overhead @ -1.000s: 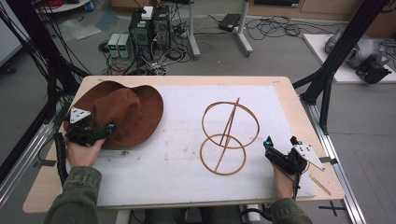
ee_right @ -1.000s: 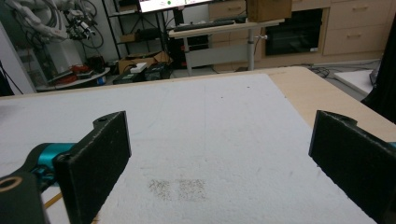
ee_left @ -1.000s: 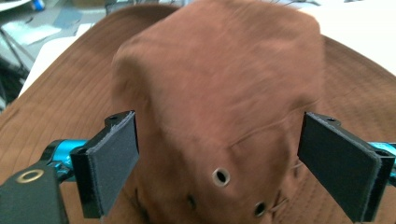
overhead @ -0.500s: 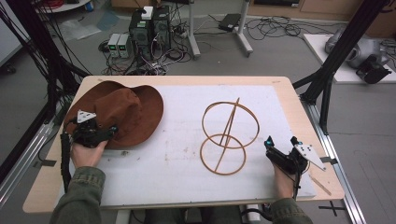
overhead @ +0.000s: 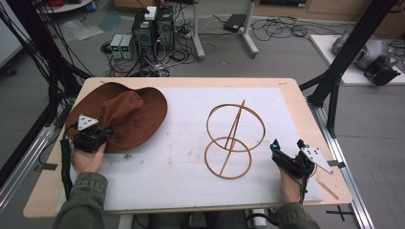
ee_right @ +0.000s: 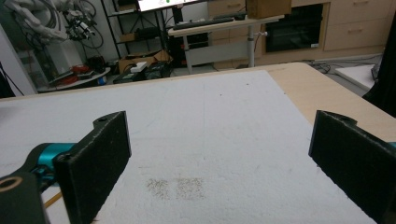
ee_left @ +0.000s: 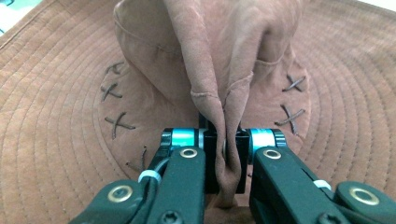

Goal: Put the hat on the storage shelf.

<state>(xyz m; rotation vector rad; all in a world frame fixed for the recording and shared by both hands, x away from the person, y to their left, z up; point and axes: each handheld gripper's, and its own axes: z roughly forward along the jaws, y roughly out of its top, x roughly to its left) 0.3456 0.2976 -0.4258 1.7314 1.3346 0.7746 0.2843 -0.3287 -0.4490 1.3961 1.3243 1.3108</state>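
My left gripper (ee_left: 227, 154) is pinched tight on a fold of the brown hat's (overhead: 125, 114) crown, the fabric bunched up between the pads, with the stitched brim spread around it. From the high view the hat sits at the left end of the table (overhead: 286, 86), partly on the white mat (overhead: 181, 157) and overhanging its far-left corner. My right gripper (overhead: 288, 147) rests low over the mat's near right corner, jaws spread wide with nothing between them. The wooden hoop frame (overhead: 232, 136), two rings joined by a rod, stands on the mat just left of that gripper, not touching it.
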